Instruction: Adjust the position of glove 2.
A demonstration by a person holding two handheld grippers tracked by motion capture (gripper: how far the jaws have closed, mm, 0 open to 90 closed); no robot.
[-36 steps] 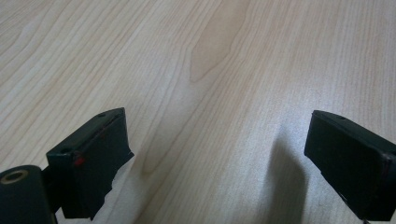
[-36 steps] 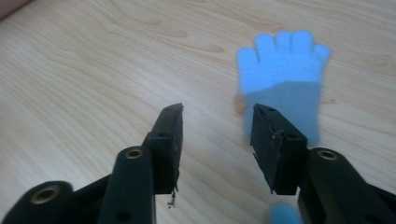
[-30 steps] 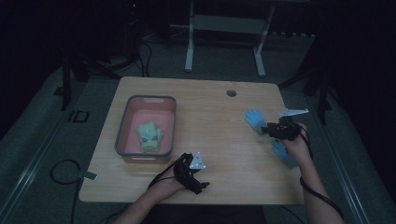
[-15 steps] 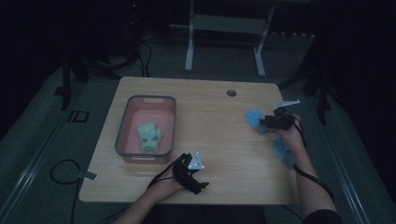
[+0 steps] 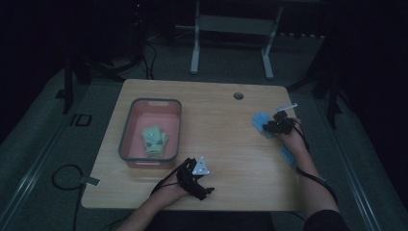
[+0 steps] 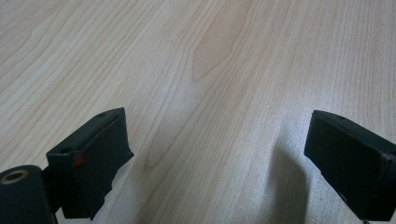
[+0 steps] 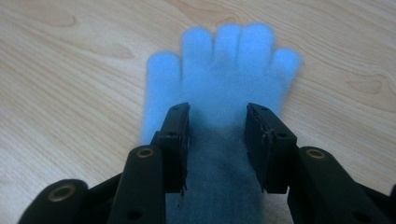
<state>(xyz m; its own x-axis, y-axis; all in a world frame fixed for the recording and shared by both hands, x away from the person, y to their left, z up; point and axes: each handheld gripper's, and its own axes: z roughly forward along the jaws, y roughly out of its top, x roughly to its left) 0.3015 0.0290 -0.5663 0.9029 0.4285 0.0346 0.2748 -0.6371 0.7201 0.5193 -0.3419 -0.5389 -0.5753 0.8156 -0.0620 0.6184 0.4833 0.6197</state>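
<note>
- While the left claw (image 5: 195, 177) rests near the front edge of the wooden surface (image 5: 216, 144), its jaws stand spread wide over bare wood.
- Right claw (image 7: 217, 140) has just been closing; its jaws straddle the cuff of a blue glove (image 7: 219, 74).
- Whether the pads already press the cuff is unclear.
- Glove lies flat near the surface's right edge, fingers pointing away.
- Pink bin (image 5: 129, 139) at left holds a green glove (image 5: 154, 140).

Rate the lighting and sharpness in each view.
High view: dim and murky, table barely lit. Left gripper view: bright, wood grain crisp, soft shadows under the jaws. Right gripper view: bright, but the blue glove looks blurred at the fingertips.
</note>
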